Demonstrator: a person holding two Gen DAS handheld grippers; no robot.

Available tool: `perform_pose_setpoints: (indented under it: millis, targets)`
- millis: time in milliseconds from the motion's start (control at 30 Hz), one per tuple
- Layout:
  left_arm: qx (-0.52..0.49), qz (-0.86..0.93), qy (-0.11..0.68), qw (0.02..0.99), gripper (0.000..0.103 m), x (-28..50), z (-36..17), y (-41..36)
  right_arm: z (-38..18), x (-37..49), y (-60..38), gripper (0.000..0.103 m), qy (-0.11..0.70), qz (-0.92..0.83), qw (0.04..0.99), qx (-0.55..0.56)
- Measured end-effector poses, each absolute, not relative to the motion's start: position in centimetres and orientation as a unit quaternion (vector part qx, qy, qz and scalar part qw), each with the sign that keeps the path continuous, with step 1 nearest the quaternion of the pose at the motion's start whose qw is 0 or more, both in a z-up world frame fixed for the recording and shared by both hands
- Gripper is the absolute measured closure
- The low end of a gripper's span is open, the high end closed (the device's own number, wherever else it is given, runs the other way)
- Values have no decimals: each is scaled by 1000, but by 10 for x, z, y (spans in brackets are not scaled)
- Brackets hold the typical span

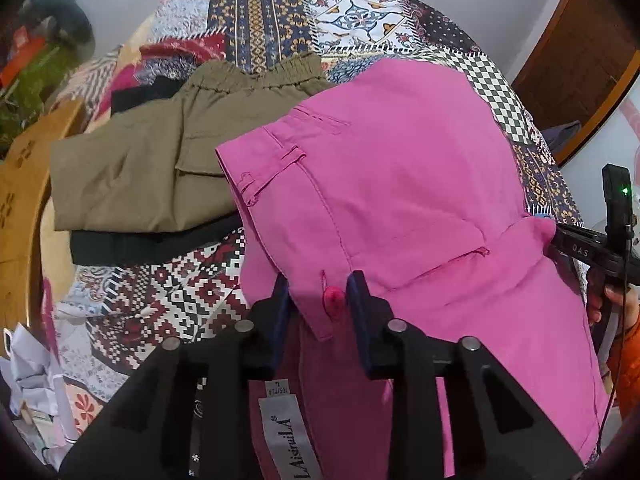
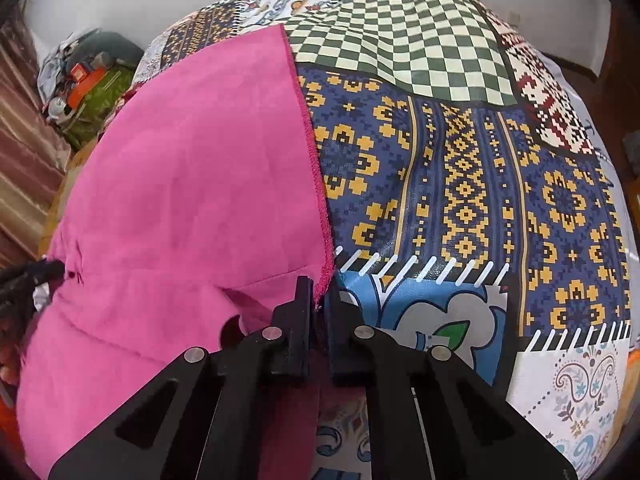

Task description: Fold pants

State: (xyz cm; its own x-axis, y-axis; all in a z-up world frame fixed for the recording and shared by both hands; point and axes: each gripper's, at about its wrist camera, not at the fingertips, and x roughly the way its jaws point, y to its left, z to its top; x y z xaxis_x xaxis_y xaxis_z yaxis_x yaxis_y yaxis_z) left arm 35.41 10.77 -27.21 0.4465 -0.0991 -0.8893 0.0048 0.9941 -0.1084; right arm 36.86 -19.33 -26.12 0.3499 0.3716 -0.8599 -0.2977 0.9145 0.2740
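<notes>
Pinching the pink pants [image 1: 400, 168], left gripper [image 1: 318, 292] on the waistband button tab, right gripper [image 2: 318, 300] clamped on the stitched hem, both should travel level so edges meet squarely.

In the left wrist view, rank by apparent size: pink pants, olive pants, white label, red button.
1. Pink pants, though nearest the camera, which enlarges them.
2. Olive pants, farther back and partly covered.
3. White label, cut off by the frame.
4. Red button, between the left tool's fingers.
</notes>
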Motion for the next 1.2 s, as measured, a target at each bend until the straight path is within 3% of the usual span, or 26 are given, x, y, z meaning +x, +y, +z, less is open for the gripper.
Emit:
perform_pose_setpoints:
  millis: [400, 700, 767, 933, 1200]
  targets:
    - [24, -2, 528, 849, 81, 352, -263, 82, -258, 326, -225, 103, 514, 160, 843, -13]
    - [1, -7, 515, 857, 71, 345, -241, 109, -235, 313, -259, 101, 513, 144, 846, -1]
    - [4, 8, 503, 864, 70, 347, -231, 118, -222, 315, -266, 98, 499, 141, 855, 7]
    - [-2, 27, 489, 872, 69, 366, -218, 136, -190, 330, -264, 64, 467, 150, 871, 14]
    - [-39, 24, 514, 857, 64, 422, -245, 154, -177, 375, -223, 53, 440, 181, 879, 12]
